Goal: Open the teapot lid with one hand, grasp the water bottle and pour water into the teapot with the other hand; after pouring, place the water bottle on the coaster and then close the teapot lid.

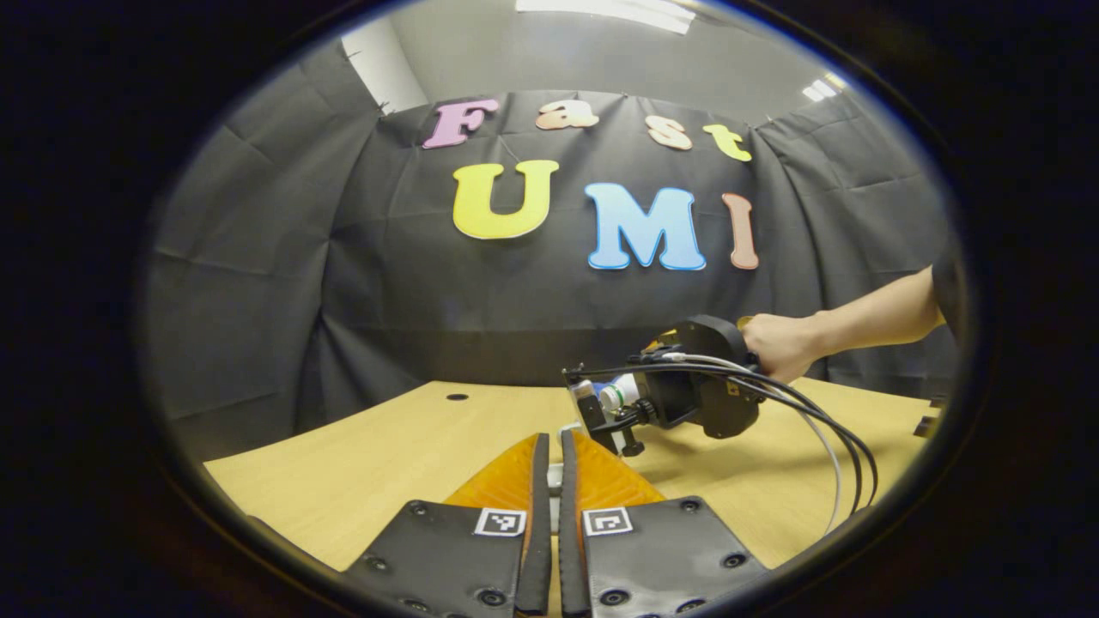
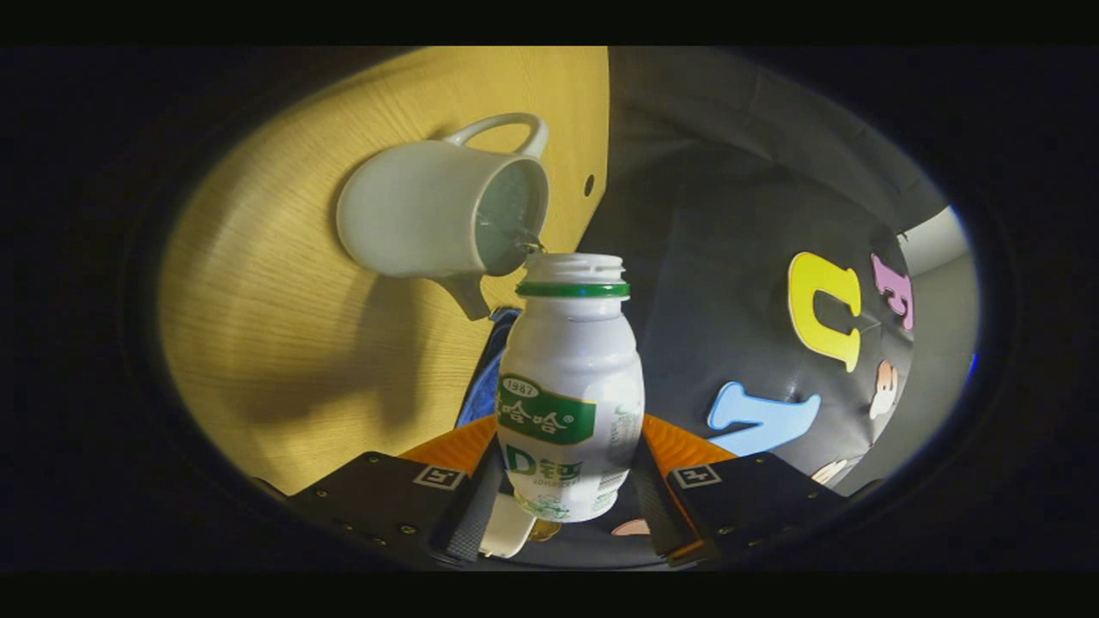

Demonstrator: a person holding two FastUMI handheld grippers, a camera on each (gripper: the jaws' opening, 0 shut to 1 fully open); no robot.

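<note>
The right gripper (image 2: 567, 498) has its two fingers pressed against the lower body of a small white plastic water bottle with a green neck ring and green label (image 2: 571, 395), uncapped. In the right gripper view the table stands on edge, so the bottle is tipped far over, its open mouth right at the rim of the white ceramic teapot with a loop handle (image 2: 429, 215). The teapot's mouth is open and water seems to lie inside, with what may be a thin stream at the bottle's lip, though that is too small to be sure. I judge this to be the pouring step.

The bottle looks light and thin-walled, so it should give under a hard squeeze; its smooth, waisted body would slip less if held low on the wide belly, as it is now. The teapot is rigid and breakable, and the bottle's lip should not knock its rim.

A blue thing (image 2: 481, 386) shows below the teapot, perhaps the coaster.

The left gripper (image 1: 549, 468) has its fingers drawn nearly together, with something pale in the narrow gap; I cannot tell whether that is the lid. It sits above the light wooden table (image 1: 361, 463), and beyond it a person's hand (image 1: 781, 343) holds the right gripper.
</note>
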